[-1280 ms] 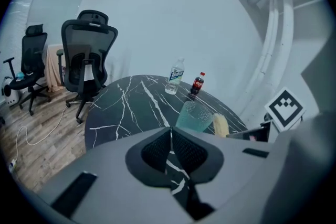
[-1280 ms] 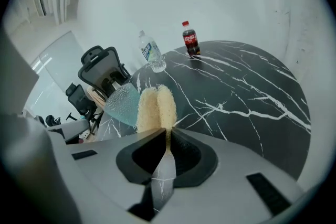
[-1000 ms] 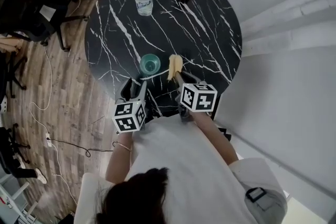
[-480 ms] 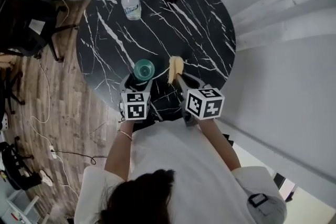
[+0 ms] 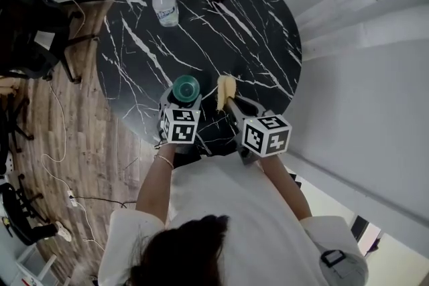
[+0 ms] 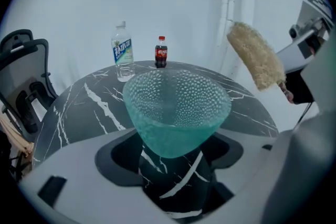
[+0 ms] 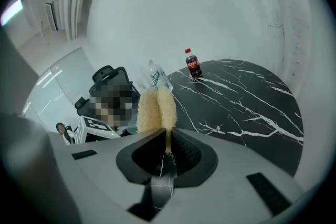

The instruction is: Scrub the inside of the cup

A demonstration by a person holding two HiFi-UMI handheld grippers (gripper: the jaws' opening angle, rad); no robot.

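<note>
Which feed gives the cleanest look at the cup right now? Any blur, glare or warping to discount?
Left gripper view: cup sharp, close, evenly lit, no glare; fisheye curves the table edge and blackens the corners. Head view: sharp, but the cup is small and the shadows are soft. Right gripper view: loofah brush crisp, a mosaic patch beside it, heavy vignetting.

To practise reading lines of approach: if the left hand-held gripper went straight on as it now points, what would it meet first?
The translucent teal dimpled cup: it stands right ahead, its base apparently between the jaws of the left hand-held gripper, which have just been opening and look clear of it.
</note>
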